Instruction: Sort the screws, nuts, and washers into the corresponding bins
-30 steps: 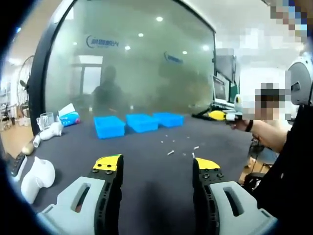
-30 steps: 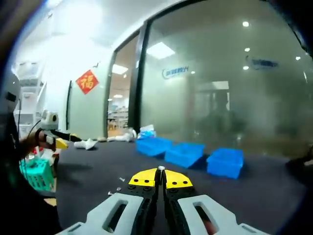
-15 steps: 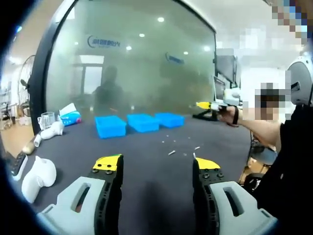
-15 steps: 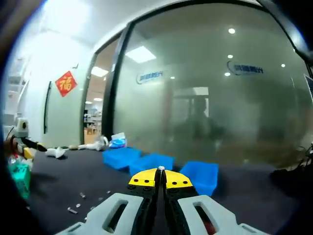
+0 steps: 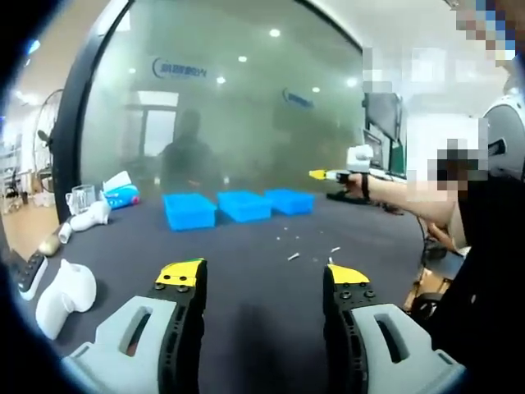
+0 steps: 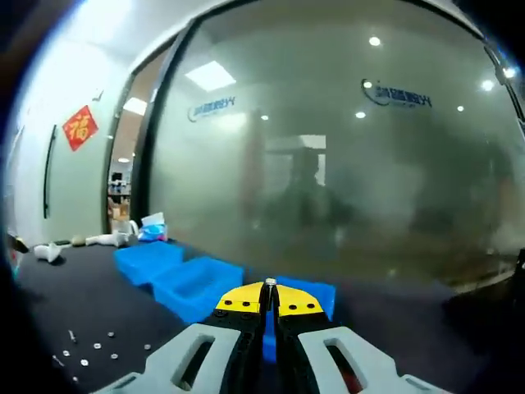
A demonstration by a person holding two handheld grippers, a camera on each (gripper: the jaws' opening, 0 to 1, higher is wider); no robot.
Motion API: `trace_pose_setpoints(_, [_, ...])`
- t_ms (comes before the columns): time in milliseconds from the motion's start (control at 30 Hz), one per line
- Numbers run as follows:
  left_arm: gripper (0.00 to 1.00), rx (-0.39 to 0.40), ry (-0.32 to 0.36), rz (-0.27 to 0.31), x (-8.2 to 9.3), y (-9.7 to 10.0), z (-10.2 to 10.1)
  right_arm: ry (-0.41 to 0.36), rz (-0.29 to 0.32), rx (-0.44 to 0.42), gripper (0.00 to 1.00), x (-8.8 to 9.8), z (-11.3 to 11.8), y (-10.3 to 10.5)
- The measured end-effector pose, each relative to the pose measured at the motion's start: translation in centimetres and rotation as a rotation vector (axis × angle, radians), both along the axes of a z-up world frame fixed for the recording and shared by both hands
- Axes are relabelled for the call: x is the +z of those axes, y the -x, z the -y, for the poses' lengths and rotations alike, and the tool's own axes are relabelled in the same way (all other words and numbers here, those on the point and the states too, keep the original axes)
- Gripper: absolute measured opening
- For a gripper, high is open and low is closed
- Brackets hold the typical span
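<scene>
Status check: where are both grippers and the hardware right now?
Left gripper open, above the table. Right gripper shut on a small metal piece, aimed at the blue bins. Loose hardware on the dark table. Path unobstructed.

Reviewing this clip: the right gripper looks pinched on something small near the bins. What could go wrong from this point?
1. The right gripper pinches only the tip of a small metal part; it might slip out before release.
2. Three blue bins sit close together, so the part could land in the wrong one.
3. Loose hardware lies scattered on the dark table, where small pieces could be overlooked.
</scene>
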State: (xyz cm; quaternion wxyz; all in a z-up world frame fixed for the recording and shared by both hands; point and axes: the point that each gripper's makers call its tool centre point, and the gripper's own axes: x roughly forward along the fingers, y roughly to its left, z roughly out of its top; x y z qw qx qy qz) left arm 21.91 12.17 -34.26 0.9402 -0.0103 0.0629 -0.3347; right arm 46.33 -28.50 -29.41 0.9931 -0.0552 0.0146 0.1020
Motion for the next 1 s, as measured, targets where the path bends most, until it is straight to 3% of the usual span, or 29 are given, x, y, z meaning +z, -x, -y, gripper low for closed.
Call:
trace_pose_setpoints(200, [0.56, 0.006, 0.007, 0.006, 0.2, -0.3, 0.0, 0.018, -0.028, -0.021, 0.01, -0.3, -0.3, -2.8])
trace_pose_setpoints(467, [0.56, 0.019, 0.019, 0.010, 0.3, -0.5, -0.4, 0.056, -0.087, -0.028, 0.01, -1.3, -0.4, -4.8])
trace_pose_setpoints(600, [0.55, 0.020, 0.022, 0.009, 0.3, -0.5, -0.4, 0.050, -0.115, -0.037, 0.01, -2.0, -0.1, -5.2])
trace_pose_setpoints(1000, [0.55, 0.025, 0.038, 0.000, 0.2, -0.7, -0.4, 0.025, -0.126, -0.055, 0.02, -2.4, 0.4, -5.3])
